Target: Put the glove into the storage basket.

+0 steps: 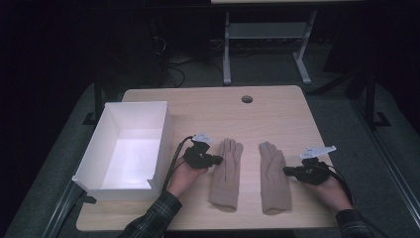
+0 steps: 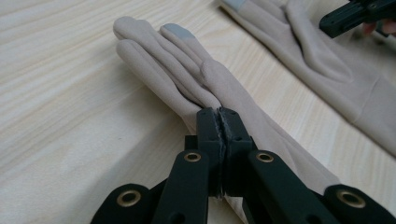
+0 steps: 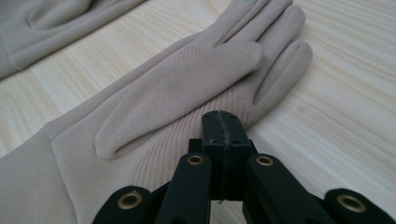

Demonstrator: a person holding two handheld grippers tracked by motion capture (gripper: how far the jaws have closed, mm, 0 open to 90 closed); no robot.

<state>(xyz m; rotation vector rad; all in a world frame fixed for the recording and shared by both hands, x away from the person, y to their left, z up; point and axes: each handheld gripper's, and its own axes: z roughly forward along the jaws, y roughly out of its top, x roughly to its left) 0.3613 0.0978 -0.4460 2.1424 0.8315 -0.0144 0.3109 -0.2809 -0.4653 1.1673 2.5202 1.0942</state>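
Dark room, pale wooden surface: two beige gloves lie side by side near its front edge. Left claw is clenched at the left glove, right claw clenched at the right glove; whether either pinches cloth, I cannot tell. Best to lift both evenly toward the white box at the left edge

Two beige gloves lie side by side between the left gripper and right gripper.

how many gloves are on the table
2. The left glove lies flat near the table's middle, beside the left tool. The right glove lies parallel to it, beside the right tool. The white box's visible floor looks bare.
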